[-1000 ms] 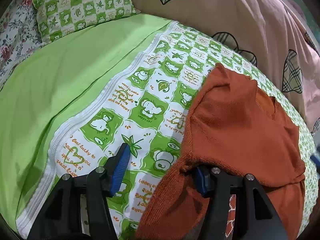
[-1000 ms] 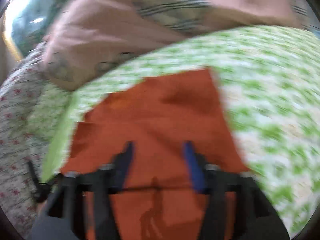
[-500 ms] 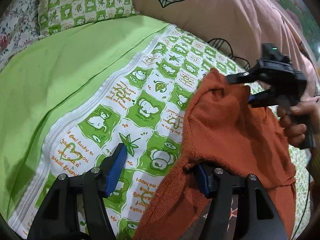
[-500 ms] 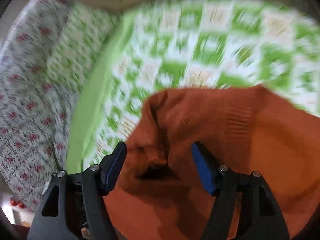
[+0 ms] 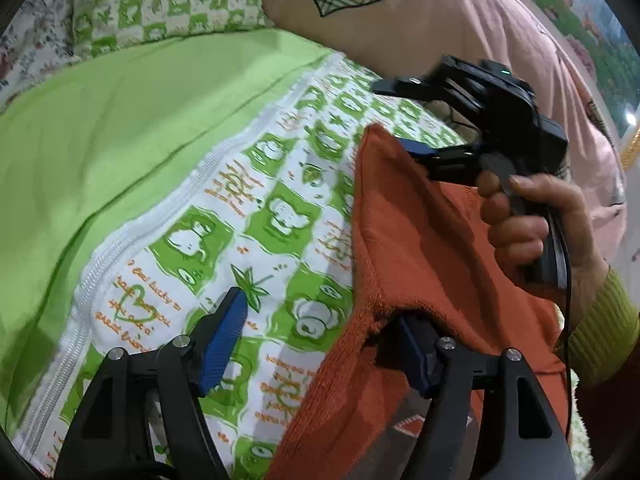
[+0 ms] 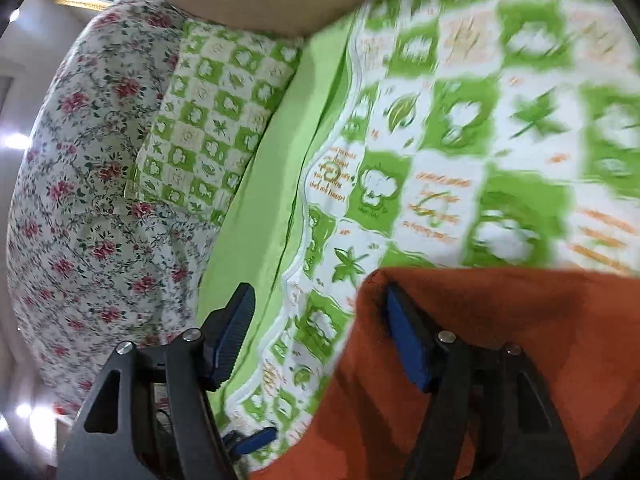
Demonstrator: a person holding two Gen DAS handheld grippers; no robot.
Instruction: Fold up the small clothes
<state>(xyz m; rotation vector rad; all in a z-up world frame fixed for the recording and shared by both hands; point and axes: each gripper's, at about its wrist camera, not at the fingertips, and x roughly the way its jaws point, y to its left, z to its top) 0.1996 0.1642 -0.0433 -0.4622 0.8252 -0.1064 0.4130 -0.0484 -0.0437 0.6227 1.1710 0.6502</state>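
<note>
An orange knitted garment [image 5: 420, 248] lies on a green and white patterned bedspread [image 5: 256, 216]. My left gripper [image 5: 320, 336] is open; its right finger sits under the garment's near edge, its left finger on the bedspread. In the left wrist view my right gripper [image 5: 404, 116] is held by a hand at the garment's far corner, with its lower finger under the raised cloth. In the right wrist view the right gripper [image 6: 320, 328] is open, its right finger against the garment's [image 6: 500, 360] edge, which hangs over it.
A plain green sheet [image 5: 120, 128] lies left of the bedspread. A checked green pillow [image 5: 168, 0] and floral fabric [image 6: 80, 184] lie beyond it. A pink quilt with plaid hearts [image 5: 420, 20] is bunched at the back.
The right gripper swung from above the garment to its far corner and slipped a finger under the edge. The corner is lifted. The left gripper stayed in place.
</note>
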